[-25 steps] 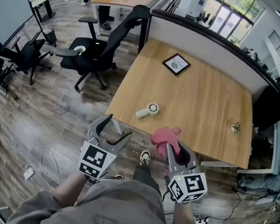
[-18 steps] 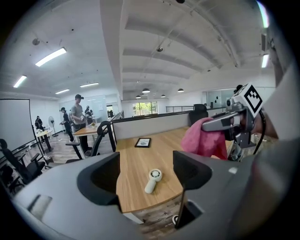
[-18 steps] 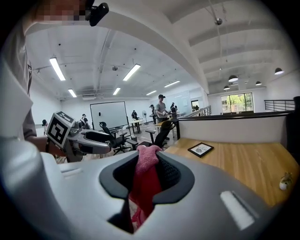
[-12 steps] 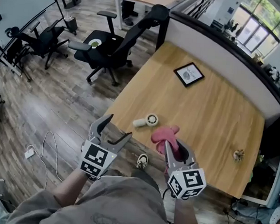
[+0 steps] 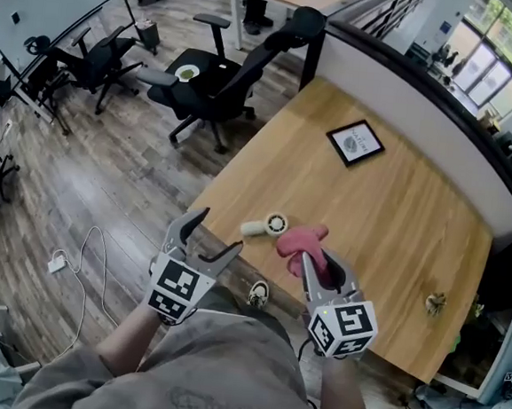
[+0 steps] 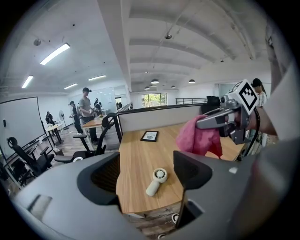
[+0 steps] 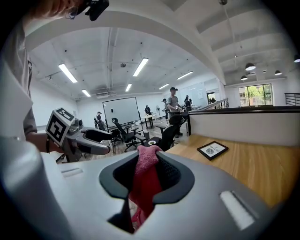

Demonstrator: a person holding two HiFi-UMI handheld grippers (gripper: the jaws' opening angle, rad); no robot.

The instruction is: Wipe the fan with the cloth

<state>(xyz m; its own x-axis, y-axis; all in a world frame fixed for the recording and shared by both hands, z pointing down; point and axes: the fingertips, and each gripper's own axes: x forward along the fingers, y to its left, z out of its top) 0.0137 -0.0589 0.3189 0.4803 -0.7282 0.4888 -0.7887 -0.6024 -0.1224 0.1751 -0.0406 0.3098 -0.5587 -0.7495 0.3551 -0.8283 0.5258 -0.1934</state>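
Head view: both hands hold their tools level at the near edge of the wooden table (image 5: pixel 398 212). The left gripper (image 5: pixel 218 231) is spread and empty, and the right gripper (image 5: pixel 319 265) carries a pink cloth (image 5: pixel 299 241) just beside the handheld fan (image 5: pixel 266 226). Left gripper view: the fan lies flat on the table, seen between the parted jaws and untouched. Right gripper view: the jaws pinch the cloth's fold.

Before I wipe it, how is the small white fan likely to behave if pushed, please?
The fan looks small and light, lying loose on the smooth table, so it would probably slide. Its rounded handle may roll.
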